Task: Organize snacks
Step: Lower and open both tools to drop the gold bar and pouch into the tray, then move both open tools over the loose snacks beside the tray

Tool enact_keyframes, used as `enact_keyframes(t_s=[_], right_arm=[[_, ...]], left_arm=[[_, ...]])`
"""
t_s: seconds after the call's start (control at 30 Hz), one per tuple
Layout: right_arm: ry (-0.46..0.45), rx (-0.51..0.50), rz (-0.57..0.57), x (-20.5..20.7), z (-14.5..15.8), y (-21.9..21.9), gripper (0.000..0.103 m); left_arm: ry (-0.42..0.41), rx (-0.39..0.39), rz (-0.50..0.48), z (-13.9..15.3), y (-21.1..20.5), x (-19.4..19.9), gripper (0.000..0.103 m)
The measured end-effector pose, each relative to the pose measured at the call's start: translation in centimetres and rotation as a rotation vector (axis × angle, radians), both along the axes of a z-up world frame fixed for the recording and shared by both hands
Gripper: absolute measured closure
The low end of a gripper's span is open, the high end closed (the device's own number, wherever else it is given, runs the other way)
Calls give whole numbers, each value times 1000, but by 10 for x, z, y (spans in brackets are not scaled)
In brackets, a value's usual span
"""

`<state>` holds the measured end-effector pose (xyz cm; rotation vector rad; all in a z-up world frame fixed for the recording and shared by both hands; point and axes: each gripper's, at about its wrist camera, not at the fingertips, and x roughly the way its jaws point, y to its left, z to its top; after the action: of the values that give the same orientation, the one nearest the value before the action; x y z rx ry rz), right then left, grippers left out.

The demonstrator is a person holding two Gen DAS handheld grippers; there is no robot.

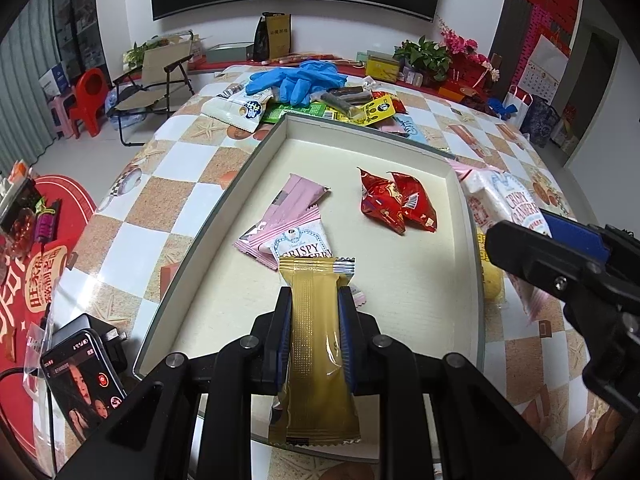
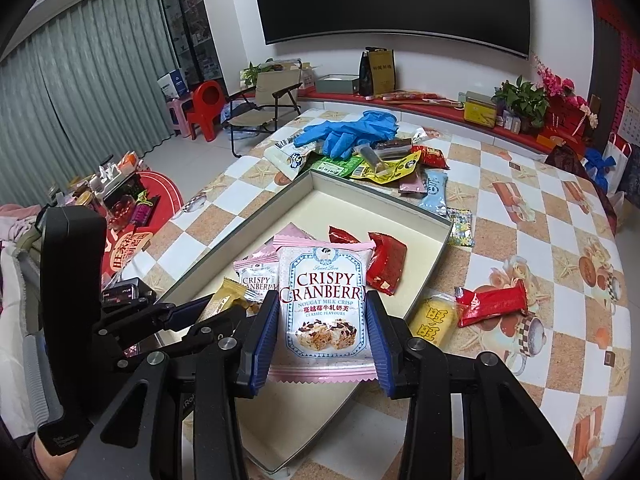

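My left hand-held gripper (image 1: 314,300) pinches a gold snack bar (image 1: 316,344) over the near end of the shallow box (image 1: 224,216) on the bench (image 1: 176,184), while my right hand-held gripper (image 2: 322,312) clamps a Crispy Cranberry packet (image 2: 324,304) above that box.

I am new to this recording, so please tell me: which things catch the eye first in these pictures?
The left gripper clamps a gold wafer pack over the shallow tray. The right gripper holds a Crispy Cranberry pouch above it. Blue gloves top the snack pile beyond.
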<state>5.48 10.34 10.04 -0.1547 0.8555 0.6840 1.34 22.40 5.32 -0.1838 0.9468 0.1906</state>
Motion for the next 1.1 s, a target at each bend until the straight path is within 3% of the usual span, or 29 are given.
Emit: enact_keyframes(t_s=[0.63, 0.73, 0.8, 0.97, 1.1], right_arm=[[73, -27, 6, 20, -25, 20, 60], [120, 11, 18, 26, -25, 23, 53], [88, 25, -6, 26, -18, 20, 15], [25, 25, -73, 26, -2, -5, 14], [47, 44, -165, 26, -5, -50, 14]], left_arm=[[49, -3, 32, -14, 10, 9, 79], [48, -6, 47, -14, 12, 8, 62], [28, -15, 49, -10, 14, 5, 45], [-19, -35, 35, 2, 9, -2, 36], [-45, -43, -17, 10, -10, -7, 29]])
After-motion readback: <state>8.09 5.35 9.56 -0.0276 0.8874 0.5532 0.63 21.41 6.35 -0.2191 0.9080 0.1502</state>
